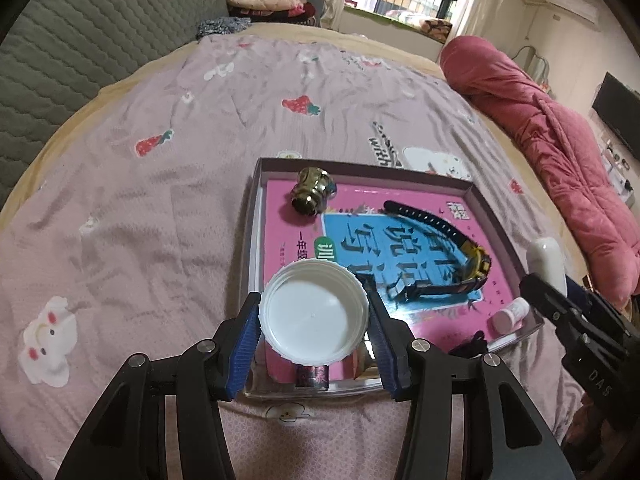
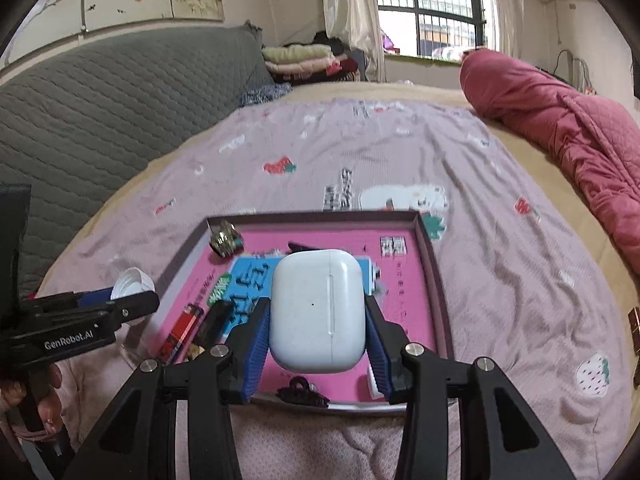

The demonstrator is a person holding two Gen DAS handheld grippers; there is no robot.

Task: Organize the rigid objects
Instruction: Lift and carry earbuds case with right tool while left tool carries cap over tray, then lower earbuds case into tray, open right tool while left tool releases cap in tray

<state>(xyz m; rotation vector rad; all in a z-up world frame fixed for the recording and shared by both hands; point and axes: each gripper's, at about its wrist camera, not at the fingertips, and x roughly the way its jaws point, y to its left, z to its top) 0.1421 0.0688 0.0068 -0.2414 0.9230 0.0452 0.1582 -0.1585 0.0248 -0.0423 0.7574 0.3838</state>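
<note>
Black left tongs [image 1: 314,322] and right tongs [image 2: 317,322], ribbed blue pads [image 1: 244,340], silver screws, white "GenRobot.AI" lettering

Bed [image 1: 160,184] bears shallow box [image 1: 486,206]

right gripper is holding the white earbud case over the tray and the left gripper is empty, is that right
Not quite. The right gripper does hold the white earbud case over the tray, but the left gripper isn't empty: the left wrist view shows it clamped on a white lid.
</note>
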